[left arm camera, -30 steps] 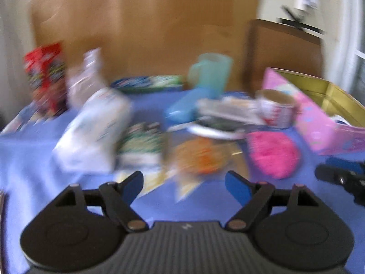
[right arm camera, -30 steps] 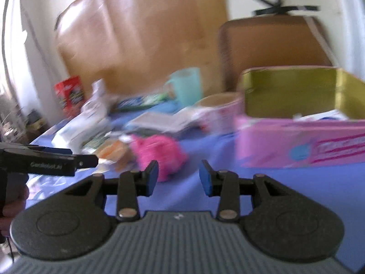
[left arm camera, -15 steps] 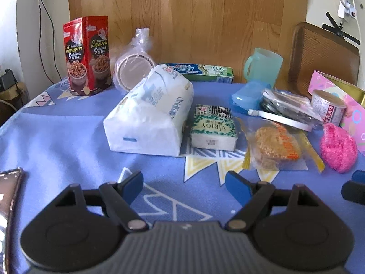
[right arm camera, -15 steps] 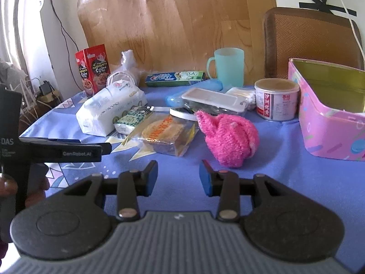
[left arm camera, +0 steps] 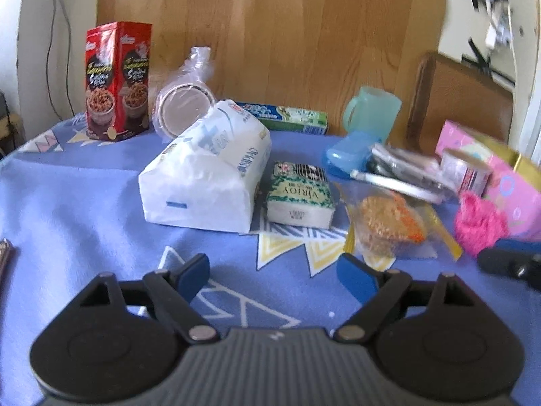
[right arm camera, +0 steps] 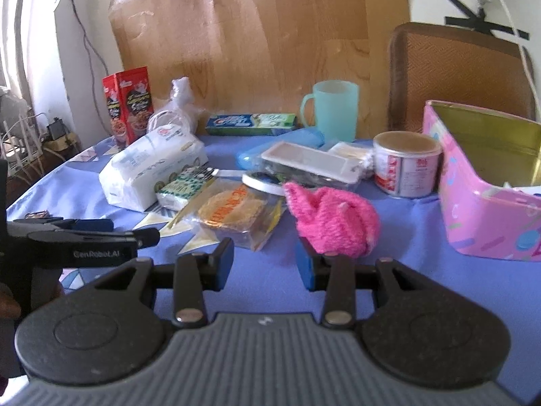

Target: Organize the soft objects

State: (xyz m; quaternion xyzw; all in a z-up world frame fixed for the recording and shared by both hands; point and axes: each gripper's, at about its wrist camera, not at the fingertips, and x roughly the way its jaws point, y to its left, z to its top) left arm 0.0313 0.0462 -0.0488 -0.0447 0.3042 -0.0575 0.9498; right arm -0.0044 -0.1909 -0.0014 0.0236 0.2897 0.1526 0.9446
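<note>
Right tongs (right arm camera: 264,264) neared one pink sock (right arm camera: 333,225), perhaps touching; both tongs released

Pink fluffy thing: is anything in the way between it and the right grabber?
Nothing visible. The right gripper is open, and the pink fluffy thing lies just past its right finger on bare cloth. The snack bag sits off to the left.

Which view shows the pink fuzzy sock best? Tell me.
The right wrist view: the pink fuzzy sock sits whole, near and central. In the left wrist view it is blurred at the right edge.
</note>
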